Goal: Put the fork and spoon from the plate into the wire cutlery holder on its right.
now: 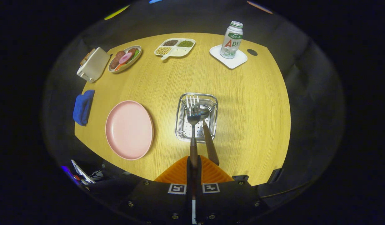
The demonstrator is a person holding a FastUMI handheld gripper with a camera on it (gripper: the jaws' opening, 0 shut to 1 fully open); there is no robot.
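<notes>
The round wooden table (242, 109) spreads below me, seen from above. Left of centre lies the bare pink round plate (129, 129). To its right, at centre frame, stands the rectangular wire cutlery holder (180, 120). My gripper (193, 167) points down at it from the bottom of the frame, fingers pressed together on the brown handle of the metal fork (193, 117), whose tines reach over the holder's far rim. The wooden-handled metal spoon (208, 137) leans in the holder just right of the fork, bowl inside, its handle slanting back toward my fingers.
</notes>
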